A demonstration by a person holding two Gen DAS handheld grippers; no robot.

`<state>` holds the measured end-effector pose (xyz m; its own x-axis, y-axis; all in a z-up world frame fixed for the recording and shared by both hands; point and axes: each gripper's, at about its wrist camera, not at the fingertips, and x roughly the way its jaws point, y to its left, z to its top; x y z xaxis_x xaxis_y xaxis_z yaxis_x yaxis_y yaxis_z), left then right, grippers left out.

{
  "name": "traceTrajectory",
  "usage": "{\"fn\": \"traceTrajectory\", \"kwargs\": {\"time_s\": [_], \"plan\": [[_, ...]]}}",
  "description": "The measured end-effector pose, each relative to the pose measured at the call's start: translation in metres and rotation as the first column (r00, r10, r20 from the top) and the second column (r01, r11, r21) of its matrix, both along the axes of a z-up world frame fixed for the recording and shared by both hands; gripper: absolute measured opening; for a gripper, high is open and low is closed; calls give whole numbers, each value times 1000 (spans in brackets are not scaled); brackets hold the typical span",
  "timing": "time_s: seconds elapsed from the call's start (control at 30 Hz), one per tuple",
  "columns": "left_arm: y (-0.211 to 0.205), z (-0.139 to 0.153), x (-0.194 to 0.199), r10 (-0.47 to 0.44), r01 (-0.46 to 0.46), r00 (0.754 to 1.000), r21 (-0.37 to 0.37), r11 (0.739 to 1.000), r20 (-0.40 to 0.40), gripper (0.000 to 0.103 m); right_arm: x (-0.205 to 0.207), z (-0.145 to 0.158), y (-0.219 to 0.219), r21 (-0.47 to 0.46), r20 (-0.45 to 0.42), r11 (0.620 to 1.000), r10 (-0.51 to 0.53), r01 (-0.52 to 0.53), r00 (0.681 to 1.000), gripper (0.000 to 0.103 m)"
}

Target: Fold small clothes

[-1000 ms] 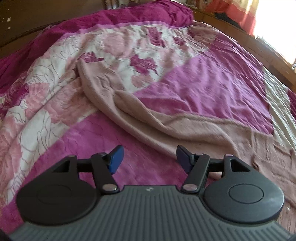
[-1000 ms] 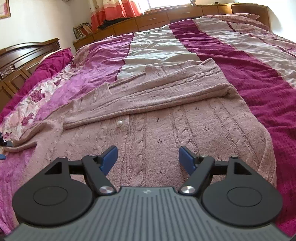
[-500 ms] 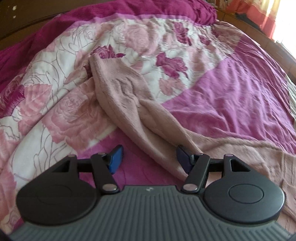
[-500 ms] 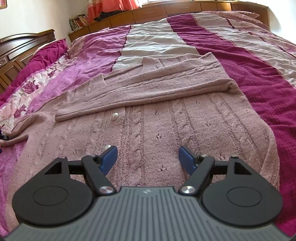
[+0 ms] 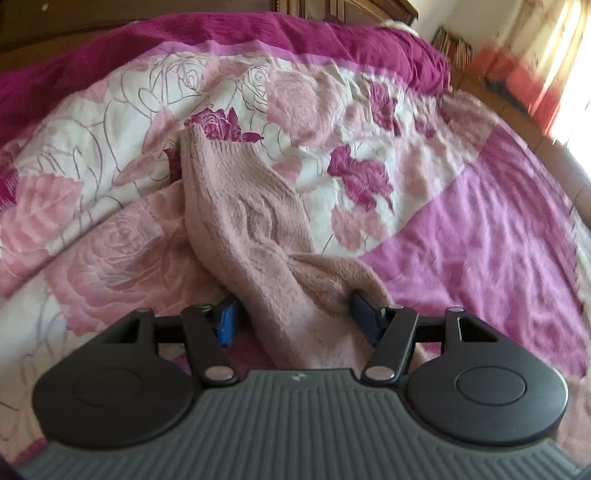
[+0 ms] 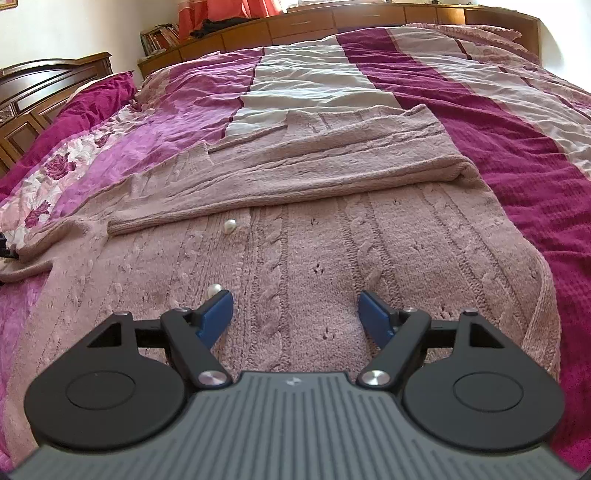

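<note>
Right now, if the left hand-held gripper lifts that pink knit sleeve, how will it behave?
Probably floppy: the sleeve already lies twisted and bunched between the closing jaws of the left hand-held gripper. Its fuzzy cable knit should grip, not slip. It will likely drag the cardigan along.

A quilt [image 6: 461,122] is covering the whole bed, running in magenta, white and dark red stripes toward the far edge, with a rose-printed band [image 5: 122,155] lying along its left side. A dark red pillow [image 6: 96,99] is resting at the far left corner against a carved wooden headboard [image 6: 44,81]. Low wooden cabinets [image 6: 332,22] are lining the wall past the far edge, books [image 6: 159,37] are leaning at their left end (titles too small to read), and orange curtains [image 6: 207,11] are hanging above them.
</note>
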<state>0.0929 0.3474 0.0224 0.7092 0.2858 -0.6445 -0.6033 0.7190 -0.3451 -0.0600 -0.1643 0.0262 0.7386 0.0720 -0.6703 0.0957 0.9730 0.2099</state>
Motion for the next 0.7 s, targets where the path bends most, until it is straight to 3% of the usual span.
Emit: {"fn": "traceTrajectory", "kwargs": {"time_s": [0.03, 0.07, 0.1, 0.2, 0.37, 0.53, 0.7], "plan": [[2, 0, -1, -4, 5, 1000, -17, 1000, 25, 31, 0, 0, 0, -1, 0, 1000, 0, 0, 1000, 81], [5, -1, -3, -21, 23, 999, -47, 999, 44, 18, 0, 0, 0, -1, 0, 1000, 0, 0, 1000, 81], [6, 0, -4, -24, 28, 998, -73, 997, 55, 14, 0, 0, 0, 0, 0, 1000, 0, 0, 1000, 81], [4, 12, -17, -13, 20, 993, -59, 998, 114, 12, -1, 0, 0, 3, 1, 1000, 0, 0, 1000, 81], [-18, 52, -46, -20, 10, 972, 42, 999, 234, 12, -2, 0, 0, 5, 6, 1000, 1, -1, 1000, 81], [-53, 81, -49, -77, 50, 966, 116, 992, 247, 12, -4, 1, -3, 22, 15, 1000, -2, 2, 1000, 81], [-97, 103, -51, -195, 146, 939, 186, 972, 282, 12, -6, 2, -7, 49, 21, 999, -5, 4, 1000, 81]]}}
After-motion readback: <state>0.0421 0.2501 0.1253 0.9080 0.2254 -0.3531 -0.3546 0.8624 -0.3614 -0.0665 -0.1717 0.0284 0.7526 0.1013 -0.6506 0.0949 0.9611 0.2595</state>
